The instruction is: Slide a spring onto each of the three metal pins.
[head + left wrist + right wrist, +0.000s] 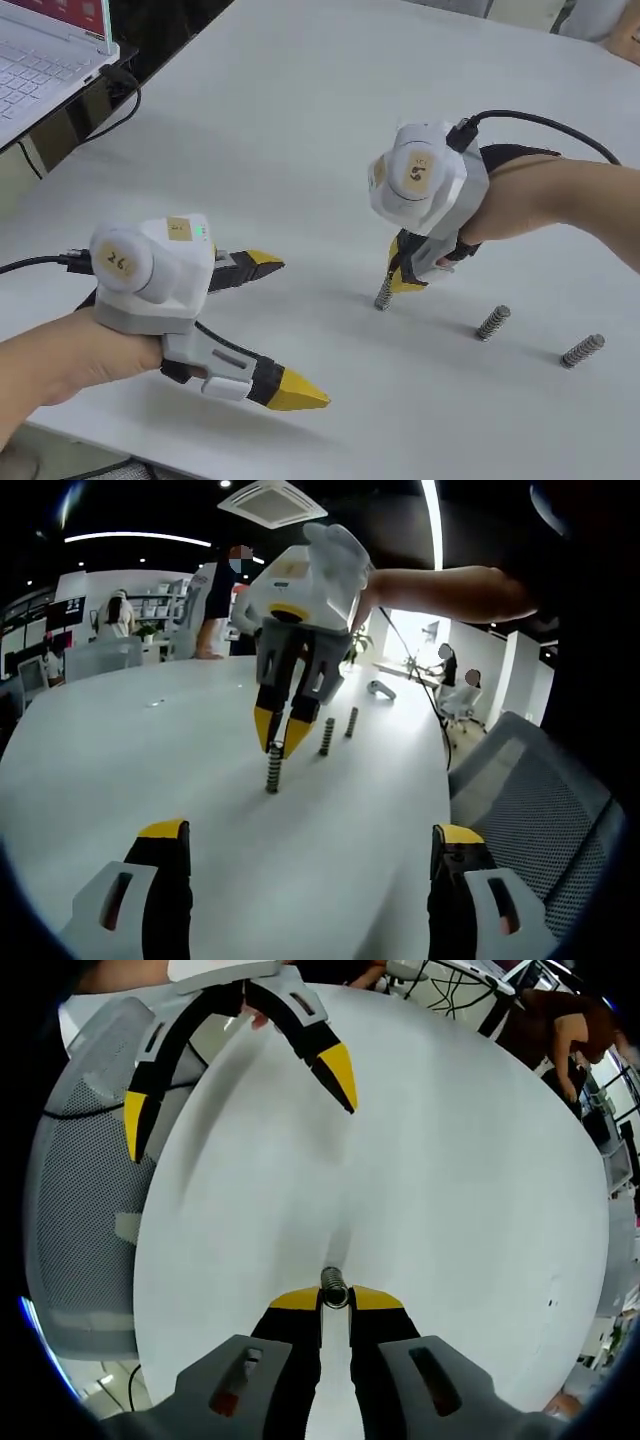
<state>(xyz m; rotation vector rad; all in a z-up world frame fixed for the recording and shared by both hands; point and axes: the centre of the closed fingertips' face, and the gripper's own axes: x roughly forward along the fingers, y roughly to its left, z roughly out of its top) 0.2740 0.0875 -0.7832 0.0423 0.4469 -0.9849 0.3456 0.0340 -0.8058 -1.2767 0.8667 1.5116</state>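
Table (300, 120): white, smooth, matt w/ a faint sheen. Spring (384, 293) in my right gripper (400, 282): coiled metal wire, dull grey, ribbed look. The 2 other springs (492, 323) are the same metal. Both gripper bodies: white & grey hard plastic, smooth, satin. My left gripper (300, 332) jaws: black plastic w/ yellow tips, matt, maybe rubbery, can't tell. Cable (540, 125) on my right one: black, smooth sheath. Chair (530, 800): grey woven mesh cloth, rough. Laptop (40, 60): silver, matt; metal or plastic unclear.

White table (300, 120); grey ribbed spring (383, 297); left tool (285, 330), right tool (400, 284) black, yellow tips, white housings.
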